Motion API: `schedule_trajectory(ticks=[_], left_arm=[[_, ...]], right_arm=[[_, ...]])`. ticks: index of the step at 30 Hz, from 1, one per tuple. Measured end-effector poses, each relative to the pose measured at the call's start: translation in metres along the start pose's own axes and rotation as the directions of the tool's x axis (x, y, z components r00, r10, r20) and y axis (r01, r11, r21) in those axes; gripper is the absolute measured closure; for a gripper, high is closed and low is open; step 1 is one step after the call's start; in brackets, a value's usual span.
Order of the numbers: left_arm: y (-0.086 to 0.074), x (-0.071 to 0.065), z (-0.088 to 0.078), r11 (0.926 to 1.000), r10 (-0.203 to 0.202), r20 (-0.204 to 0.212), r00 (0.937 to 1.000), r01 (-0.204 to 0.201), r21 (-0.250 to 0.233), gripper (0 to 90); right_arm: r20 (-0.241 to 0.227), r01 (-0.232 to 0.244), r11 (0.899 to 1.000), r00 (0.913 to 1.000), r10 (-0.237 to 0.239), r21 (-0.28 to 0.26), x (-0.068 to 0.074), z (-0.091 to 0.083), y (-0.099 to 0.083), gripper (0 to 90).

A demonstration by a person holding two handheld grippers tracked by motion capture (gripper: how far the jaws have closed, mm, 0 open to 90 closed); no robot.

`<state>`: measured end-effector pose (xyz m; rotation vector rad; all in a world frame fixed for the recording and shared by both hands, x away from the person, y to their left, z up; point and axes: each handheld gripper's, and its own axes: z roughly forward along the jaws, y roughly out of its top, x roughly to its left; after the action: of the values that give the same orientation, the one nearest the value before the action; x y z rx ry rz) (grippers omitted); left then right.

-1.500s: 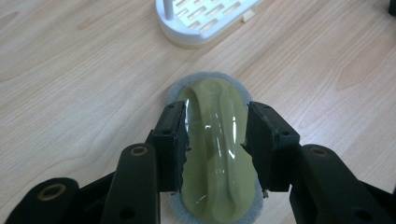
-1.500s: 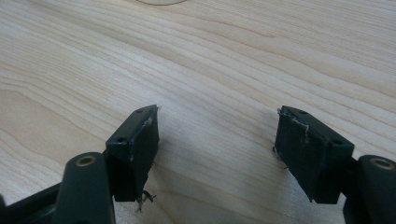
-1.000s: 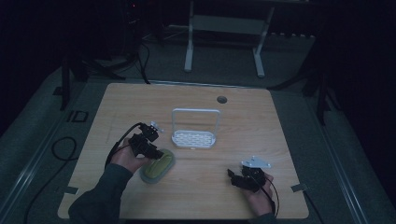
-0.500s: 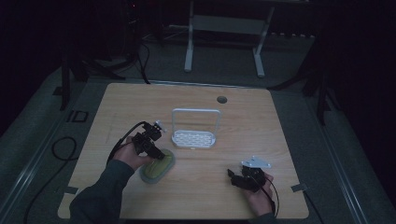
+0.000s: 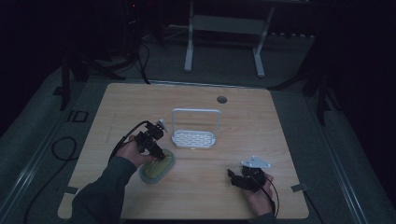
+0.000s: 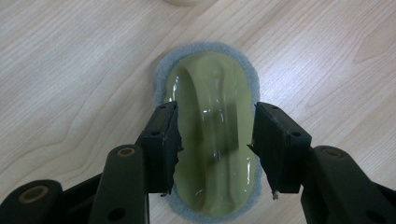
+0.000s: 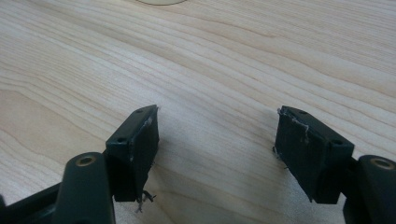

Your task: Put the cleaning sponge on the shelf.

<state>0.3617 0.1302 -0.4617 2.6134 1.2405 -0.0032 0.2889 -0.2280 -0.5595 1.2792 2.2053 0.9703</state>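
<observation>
The scrubber (image 6: pixel 212 135), a yellow-green oval handle on a grey pad, lies flat on the wooden worktop (image 5: pixel 261 121) toward its near left part, just in front of the white rack (image 5: pixel 194 137). The left tool (image 6: pixel 215 135) hangs over it with its jaws having just been opening, now spread wide on either side of the handle without pressing it. Well apart at the near right, the right tool (image 7: pixel 217 149) is released, with bare wood between its jaws.
</observation>
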Motion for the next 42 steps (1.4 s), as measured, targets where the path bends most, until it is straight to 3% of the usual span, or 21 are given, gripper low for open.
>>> schedule_trajectory(ticks=[10,20,33,42], left_arm=[[0.001,0.003,0.004,0.9992,-0.016,0.025,0.9996,0.015,0.037,52.4],[0.004,-0.001,0.011,0.9973,-0.007,0.016,0.9998,0.005,0.074,53.2],[0.005,-0.003,0.016,0.9932,-0.011,0.015,0.9998,0.009,0.116,61.0],[0.005,-0.004,0.017,0.9920,0.008,0.009,0.9999,-0.010,0.126,68.1]], right_arm=[[0.000,0.000,1.000,1.0000,0.000,0.000,0.000,0.000,0.000,30.0],[0.000,0.000,1.000,1.0000,0.000,0.000,0.000,0.000,0.000,29.9],[0.000,0.000,1.000,1.0000,0.000,0.000,0.000,0.000,0.000,30.0],[0.000,-0.001,1.000,1.0000,0.001,0.000,0.000,0.000,0.000,30.0]])
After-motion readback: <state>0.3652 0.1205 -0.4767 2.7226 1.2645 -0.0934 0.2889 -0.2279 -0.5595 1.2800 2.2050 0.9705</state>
